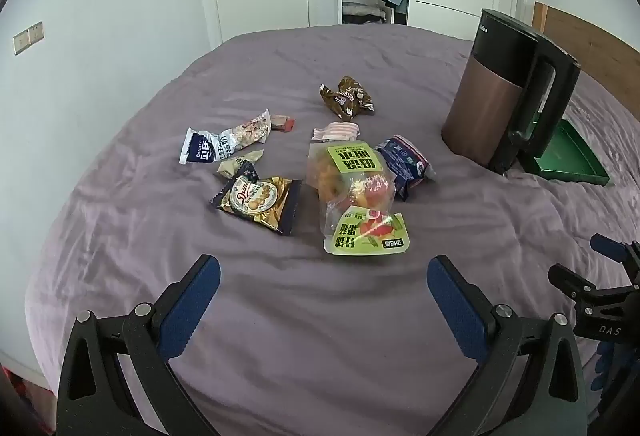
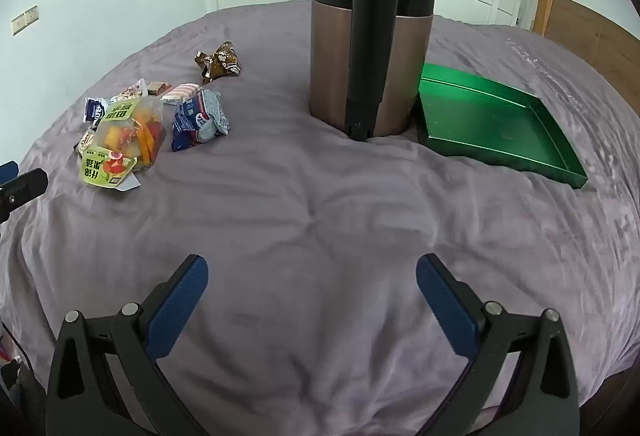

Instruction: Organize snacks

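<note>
A bed covered in a mauve bedspread (image 1: 320, 336) carries every item shown. The largest is a copper-and-black kettle (image 2: 370, 64), standing upright with its handle toward the right wrist camera; a shallow green tray (image 2: 500, 124) lies flat just beside its base on the right, and no snack lies in it. The snacks sit in a loose cluster to the left of the kettle, well apart from the tray. Largest among them is a clear dried-fruit bag with green labels (image 1: 356, 192), flanked by a blue-and-white packet (image 1: 404, 160) on its right and a gold cookie packet (image 1: 260, 202) on its left. Behind these lie a white-and-blue wrapper (image 1: 224, 142), a crumpled brown wrapper (image 1: 348, 98), a pink striped packet (image 1: 335, 131), and a small red bar (image 1: 282, 123). The left gripper (image 1: 323, 276) hovers above the bedspread near the fruit bag, fingers spread wide and holding nothing. The right gripper (image 2: 312, 276) is likewise spread and empty, over bare bedspread in front of the kettle.
</note>
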{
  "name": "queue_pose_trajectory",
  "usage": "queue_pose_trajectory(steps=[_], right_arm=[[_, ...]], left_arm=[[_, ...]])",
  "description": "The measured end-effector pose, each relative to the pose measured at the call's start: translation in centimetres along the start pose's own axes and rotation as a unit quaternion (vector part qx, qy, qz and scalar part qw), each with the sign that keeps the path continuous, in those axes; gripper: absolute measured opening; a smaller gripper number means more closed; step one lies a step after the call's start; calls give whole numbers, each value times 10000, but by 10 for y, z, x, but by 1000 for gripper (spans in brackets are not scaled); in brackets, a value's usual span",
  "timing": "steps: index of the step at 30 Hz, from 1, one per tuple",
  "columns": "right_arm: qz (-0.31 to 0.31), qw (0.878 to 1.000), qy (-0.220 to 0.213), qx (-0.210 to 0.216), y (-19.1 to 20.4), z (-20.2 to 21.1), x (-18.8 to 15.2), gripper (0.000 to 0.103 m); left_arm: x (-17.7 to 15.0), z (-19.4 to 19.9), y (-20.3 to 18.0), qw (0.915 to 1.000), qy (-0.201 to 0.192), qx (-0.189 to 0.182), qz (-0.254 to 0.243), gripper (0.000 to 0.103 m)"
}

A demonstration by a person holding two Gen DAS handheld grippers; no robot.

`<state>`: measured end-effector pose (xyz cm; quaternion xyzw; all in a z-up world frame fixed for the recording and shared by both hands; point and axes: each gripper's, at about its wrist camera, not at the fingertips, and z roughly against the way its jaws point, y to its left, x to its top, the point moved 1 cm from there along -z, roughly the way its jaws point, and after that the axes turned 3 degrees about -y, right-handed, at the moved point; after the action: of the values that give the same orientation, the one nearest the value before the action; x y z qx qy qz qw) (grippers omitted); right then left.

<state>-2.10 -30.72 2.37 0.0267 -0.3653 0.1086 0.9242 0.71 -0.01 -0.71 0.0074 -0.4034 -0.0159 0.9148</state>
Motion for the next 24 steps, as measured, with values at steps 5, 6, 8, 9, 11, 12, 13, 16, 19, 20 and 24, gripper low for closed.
queue_pose_trajectory(steps=[5,6,8,9,11,12,13,16,19,20,24], right_arm=[[-29,10000,-13,6,0,0,0,103],[-41,10000,-14,3,0,0,-1,103],[-53,10000,-11,-6,-5,3,0,103],[-24,10000,12,-10,-2,1,2,103],[-23,10000,27,-7,-3,0,2,103],[-17,10000,35,-4,-3,0,2,103],[-14,10000,44,0,-4,0,2,103],[12,10000,42,-36,4,1,2,103],[12,10000,46,-40,4,0,2,103],[11,10000,48,-40,4,0,2,103],[10,10000,47,-42,5,0,1,103]], left_arm=[[3,-3,-2,10000,72,6,27,102],[6,-4,-3,10000,89,-2,40,102],[7,-5,-3,9999,96,-20,64,102],[6,-5,-3,9999,72,-30,73,102],[5,-5,0,9999,61,-113,110,102],[5,-6,1,9998,64,-136,126,102],[1,-8,6,9997,47,-171,139,102],[0,-9,5,9997,50,-184,145,102],[0,-9,5,9997,44,-191,147,102],[0,-9,5,9997,44,-192,148,102],[1,-9,6,9997,54,-197,152,102]])
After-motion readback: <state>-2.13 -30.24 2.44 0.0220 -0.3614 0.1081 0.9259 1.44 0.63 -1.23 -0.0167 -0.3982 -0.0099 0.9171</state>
